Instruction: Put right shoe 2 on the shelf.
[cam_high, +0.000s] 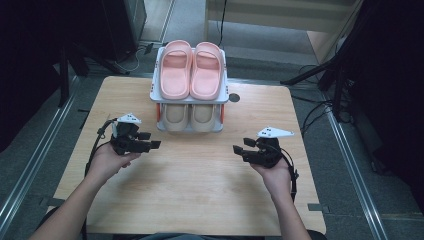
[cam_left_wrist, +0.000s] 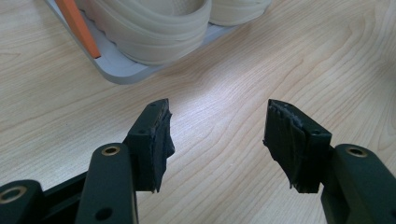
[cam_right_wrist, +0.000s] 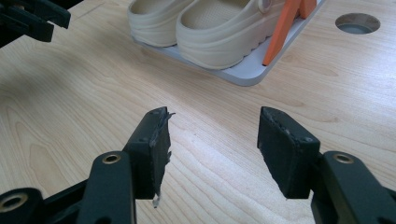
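Observation:
A small two-tier shoe rack (cam_high: 156, 87) stands at the table's far middle. A pair of pink slippers (cam_high: 191, 70) lies on its top shelf and a pair of beige slippers (cam_high: 189, 116) on its lower shelf. My left gripper (cam_high: 151, 140) hovers low over the table, left of the rack's front, open and empty. My right gripper (cam_high: 243, 145) is to the rack's front right, also open and empty. In the left gripper view its jaws (cam_left_wrist: 217, 116) stand wide apart over bare wood, short of the beige slippers (cam_left_wrist: 154, 32). The right gripper (cam_right_wrist: 214, 121) likewise faces the beige slippers (cam_right_wrist: 210, 32).
The wooden table (cam_high: 200, 190) has a round hole (cam_high: 234, 97) right of the rack. Orange uprights (cam_right_wrist: 285, 28) carry the rack's grey base (cam_right_wrist: 252, 70). Dark stands and cables line the floor on both sides.

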